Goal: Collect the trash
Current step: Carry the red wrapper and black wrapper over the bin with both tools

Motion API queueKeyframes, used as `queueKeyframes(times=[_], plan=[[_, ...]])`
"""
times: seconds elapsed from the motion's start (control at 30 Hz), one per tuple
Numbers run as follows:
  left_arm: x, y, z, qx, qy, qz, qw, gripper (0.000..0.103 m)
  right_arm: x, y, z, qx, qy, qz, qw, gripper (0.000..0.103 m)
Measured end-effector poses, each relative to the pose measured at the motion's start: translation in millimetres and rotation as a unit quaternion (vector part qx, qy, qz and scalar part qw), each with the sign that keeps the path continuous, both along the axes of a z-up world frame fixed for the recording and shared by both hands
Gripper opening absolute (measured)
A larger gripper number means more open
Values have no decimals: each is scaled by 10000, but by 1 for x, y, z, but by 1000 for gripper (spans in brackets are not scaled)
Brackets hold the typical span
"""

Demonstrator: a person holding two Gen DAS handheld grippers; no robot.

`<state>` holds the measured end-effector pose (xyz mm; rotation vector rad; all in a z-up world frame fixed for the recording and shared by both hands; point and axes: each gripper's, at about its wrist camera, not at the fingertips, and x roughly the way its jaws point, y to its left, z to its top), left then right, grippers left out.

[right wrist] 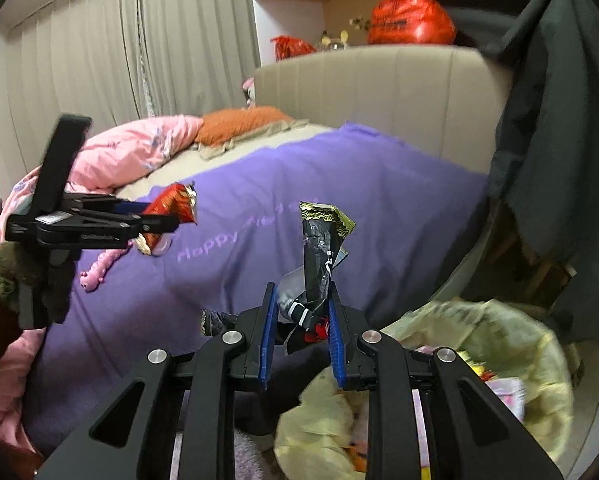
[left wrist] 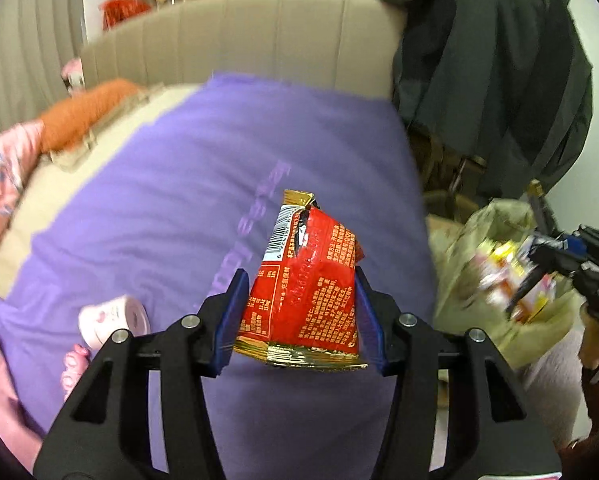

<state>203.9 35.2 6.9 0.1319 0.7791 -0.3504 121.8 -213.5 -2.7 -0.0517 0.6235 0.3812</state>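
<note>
Two grippers loaded; left gripper [left wrist: 299,300] clamps red wrapper [left wrist: 305,280] (frame centre); right gripper [right wrist: 303,320] pinches black wrapper [right wrist: 319,260]; trash bag [right wrist: 519,344] lower right.

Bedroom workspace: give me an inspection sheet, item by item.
Surface: purple blanket covering the bed, printed lettering on it.
Job's things: red snack wrapper, torn open; black snack wrapper, crumpled; bin with yellow-green liner, already holding packaging.
Clutter: pink tape roll, pink toy, orange pillow, pink duvet.
Grippers: left hand-held gripper clamps the red wrapper; right hand-held gripper clamps the black one.
Cables: nothing seen.
Surroundings: beige headboard, curtains, dark jacket hanging.
</note>
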Motion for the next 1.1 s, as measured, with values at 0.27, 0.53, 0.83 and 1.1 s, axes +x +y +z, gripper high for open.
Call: queueKeyframes(times=[0.27,0.53,0.83,1.1], plan=[[-42,-57,68,-169,-834,9,9964,49,-28,-40,43,-255,-531,-141,9982,23],[-68,-129,82,-344,-898,-402,9946,49,-54,-99,58,-242,-746,-413,9961,23],[-76,-210,54,-456,-631,-914,9928,50,-78,-163,45,-281,-630,-857,9939,23],[-54,-242,-18,-821,251,-1068,9906,50,-66,-185,16,-336,-229,-909,9950,23]])
